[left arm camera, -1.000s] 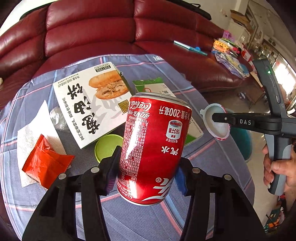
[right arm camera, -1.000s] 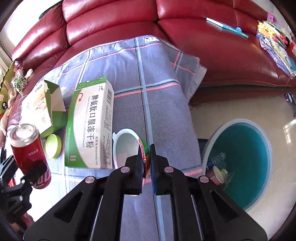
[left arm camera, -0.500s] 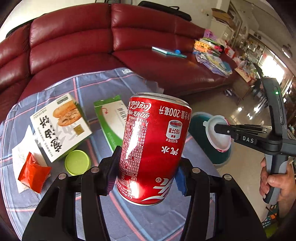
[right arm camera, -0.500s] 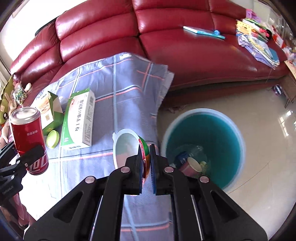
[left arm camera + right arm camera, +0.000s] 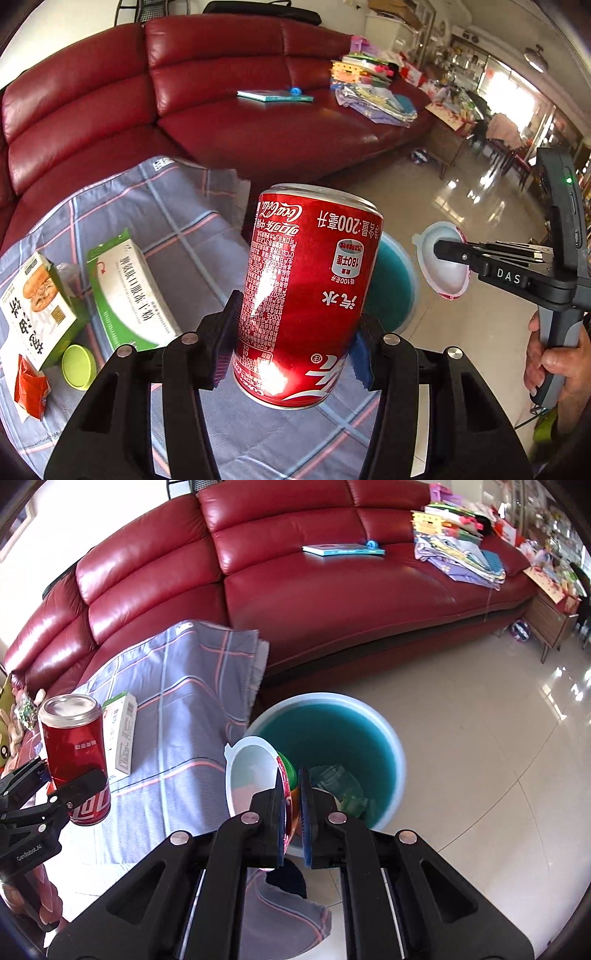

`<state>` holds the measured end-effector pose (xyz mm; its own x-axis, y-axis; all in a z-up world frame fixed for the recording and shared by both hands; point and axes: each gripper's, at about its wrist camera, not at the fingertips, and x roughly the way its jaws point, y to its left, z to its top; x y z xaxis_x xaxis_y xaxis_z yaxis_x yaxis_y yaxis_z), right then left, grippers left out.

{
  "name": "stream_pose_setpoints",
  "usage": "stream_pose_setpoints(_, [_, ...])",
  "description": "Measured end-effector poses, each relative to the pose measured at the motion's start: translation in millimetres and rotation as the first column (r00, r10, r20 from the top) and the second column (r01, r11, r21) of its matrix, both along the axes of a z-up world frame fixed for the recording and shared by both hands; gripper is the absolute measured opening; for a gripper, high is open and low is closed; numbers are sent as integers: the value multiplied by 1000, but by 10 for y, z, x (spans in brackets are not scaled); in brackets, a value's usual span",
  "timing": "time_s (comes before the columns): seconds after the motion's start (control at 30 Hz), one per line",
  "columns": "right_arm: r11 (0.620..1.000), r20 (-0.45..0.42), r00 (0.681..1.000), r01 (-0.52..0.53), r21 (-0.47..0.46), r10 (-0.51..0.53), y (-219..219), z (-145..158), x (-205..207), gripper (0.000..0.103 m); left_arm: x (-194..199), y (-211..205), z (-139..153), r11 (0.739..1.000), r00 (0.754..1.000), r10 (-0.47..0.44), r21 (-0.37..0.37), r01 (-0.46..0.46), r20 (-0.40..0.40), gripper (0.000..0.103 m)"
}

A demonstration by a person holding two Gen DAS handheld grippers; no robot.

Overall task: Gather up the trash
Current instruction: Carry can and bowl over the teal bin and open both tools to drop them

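LEFT: left gripper (image 5: 291, 332) clamps red soda can (image 5: 306, 291) mid-body, above cloth edge | CAN: rigid, thin-walled, slick, likely light; grip sidewall gently | RIGHT: right gripper (image 5: 291, 805) pinches plastic cup (image 5: 255, 771) by its flexible rim, over teal bin (image 5: 384, 738)
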<state>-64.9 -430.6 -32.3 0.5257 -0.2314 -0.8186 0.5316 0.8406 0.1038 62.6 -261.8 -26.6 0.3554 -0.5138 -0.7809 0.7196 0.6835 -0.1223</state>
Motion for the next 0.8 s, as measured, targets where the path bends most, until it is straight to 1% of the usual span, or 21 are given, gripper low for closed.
stream_pose_setpoints(0.2, [999,10,999,47,20,-47,-283,-48,-241,7,-18,-420,-117,998,999,-52,31,53,-14,53])
stream_pose_setpoints(0.4, [996,-3,997,78,38,-78,-490,-148,-372,7,-23,-753,-254,995,996,-88,50,89,-30,53])
stream_pose_setpoints(0.8, [993,-33,995,100,70,-98,-685,-367,-341,7,66,-1136,-568,990,991,-111,83,117,-80,53])
